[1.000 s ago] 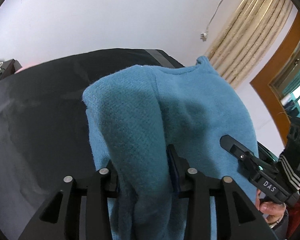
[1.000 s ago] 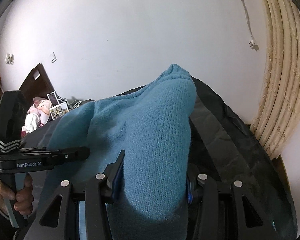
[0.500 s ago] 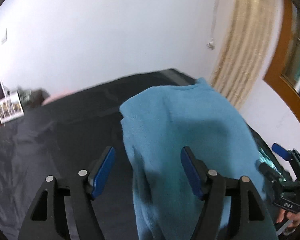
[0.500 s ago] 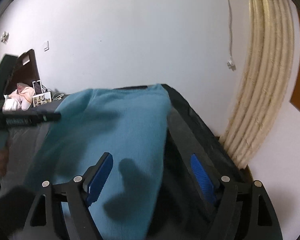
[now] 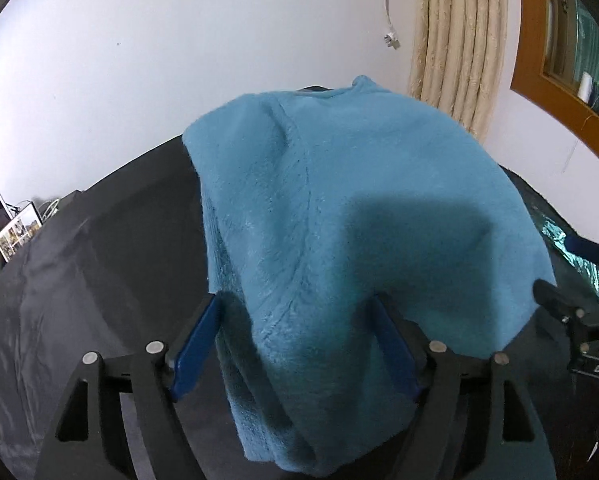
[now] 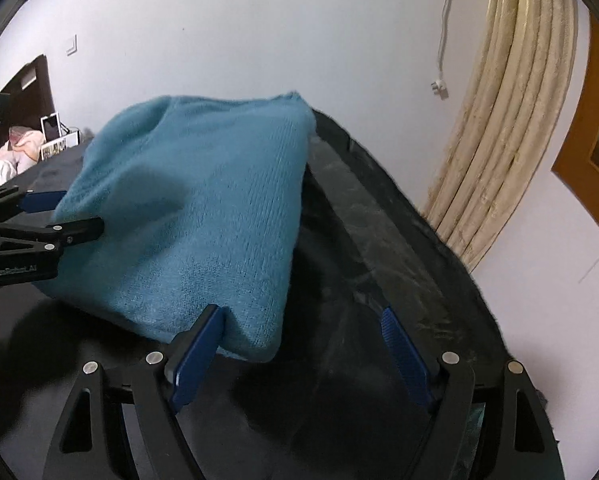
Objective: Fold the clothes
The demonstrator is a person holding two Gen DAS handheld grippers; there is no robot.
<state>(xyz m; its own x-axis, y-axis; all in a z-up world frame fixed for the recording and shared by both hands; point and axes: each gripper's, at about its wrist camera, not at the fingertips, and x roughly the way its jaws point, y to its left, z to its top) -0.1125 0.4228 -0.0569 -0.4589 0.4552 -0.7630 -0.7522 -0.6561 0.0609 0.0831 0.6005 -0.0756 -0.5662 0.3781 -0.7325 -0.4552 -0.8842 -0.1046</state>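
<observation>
A folded teal knit sweater [image 5: 339,216] lies on a black cloth-covered table [image 5: 79,280]; it also shows in the right wrist view [image 6: 203,216]. My left gripper [image 5: 295,320] is open, its blue pads on either side of the sweater's near edge, not pinching it. My right gripper [image 6: 303,332] is open, at the sweater's near right corner; the left pad touches the fabric edge. The left gripper [image 6: 51,216] also shows at the left of the right wrist view, and the right gripper [image 5: 579,276] at the right of the left wrist view.
A white wall stands behind the table. A cream curtain [image 6: 499,120] and wooden window frame [image 5: 559,60] are to the right. Framed photos [image 5: 11,228] and pink bedding [image 6: 7,152] lie at the far left. The table's right edge [image 6: 439,216] runs close by.
Both grippers have opened and let go of the sweater, then drawn back a little. The sweater has dropped flat onto the table in a folded state.
</observation>
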